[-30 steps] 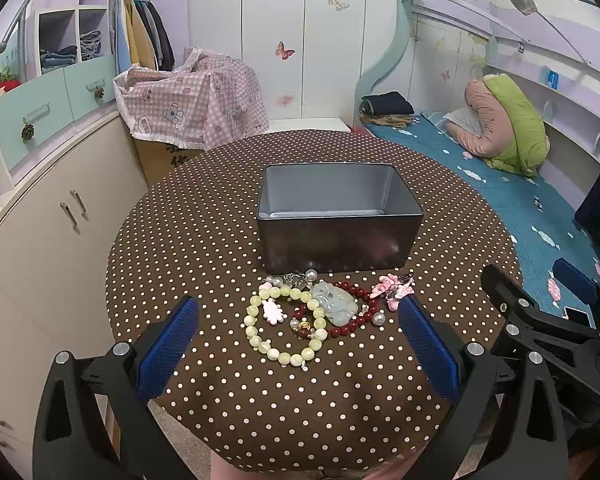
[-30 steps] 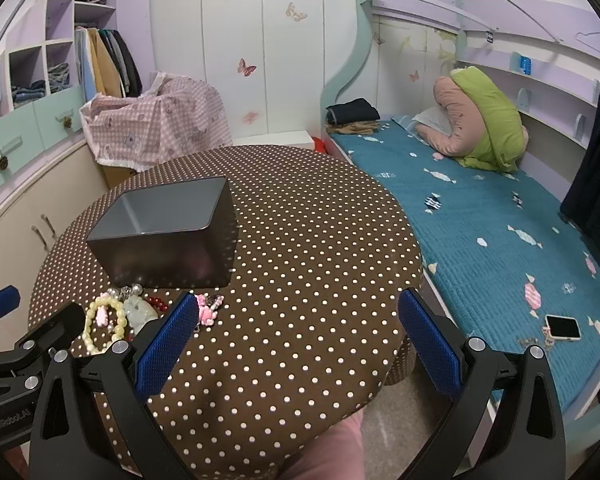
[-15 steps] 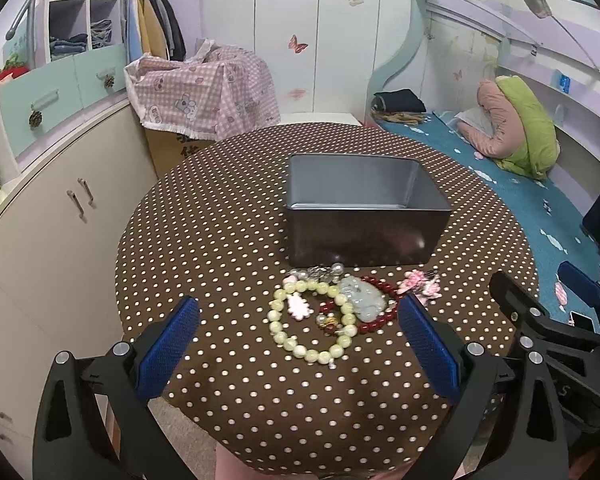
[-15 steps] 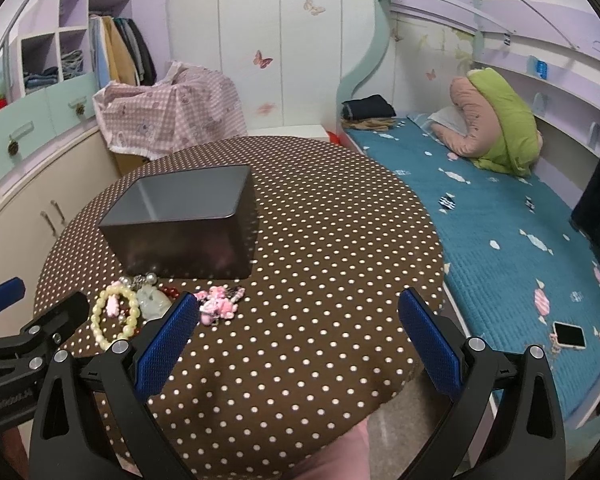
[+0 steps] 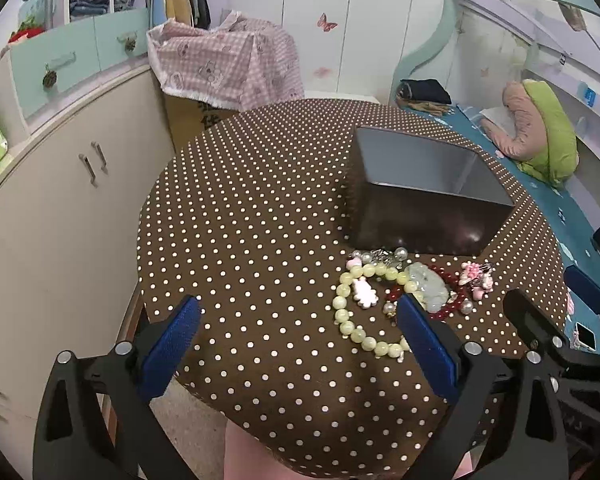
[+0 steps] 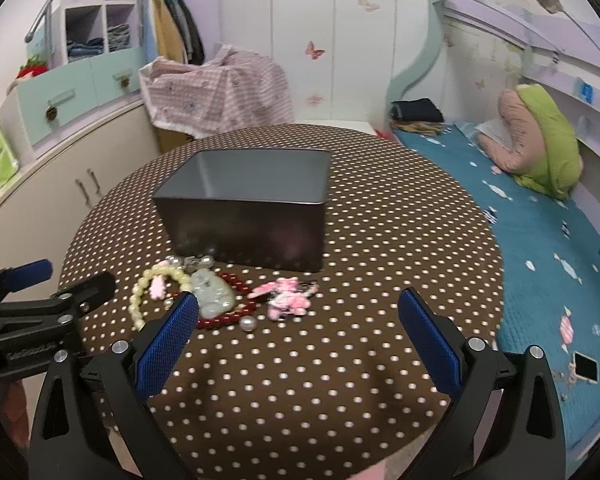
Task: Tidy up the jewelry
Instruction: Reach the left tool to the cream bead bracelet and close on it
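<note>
The jewelry lies in one tangled heap on the desk [image 5: 240,216], just in front of the near wall of the open dark tin [image 6: 244,216], none of it inside yet: a pale green bead bracelet [image 5: 350,316], a red bead bracelet [image 6: 224,316] looped under a jade pendant [image 6: 214,294], loose pearls, and a pink hair clip [image 6: 286,298] at the right of the pile. Both tools hover empty, the left gripper [image 5: 296,344] and the right gripper [image 6: 296,334] each with jaws spread wide and nothing between the blue pads. The main risk, as I judge it, is the overlap: closing on one strand could drag the pendant or the other bracelet along, scatter the pearls, or sweep pieces toward the near edge of the desk (which is close). The two tools are also near each other, so a clash over the pile is possible. Compared with a second ago, the left view has swung to the left, so the heap now sits by its right pad instead of centred, while the right view has turned toward the pile, which now lies between its pads.
</note>
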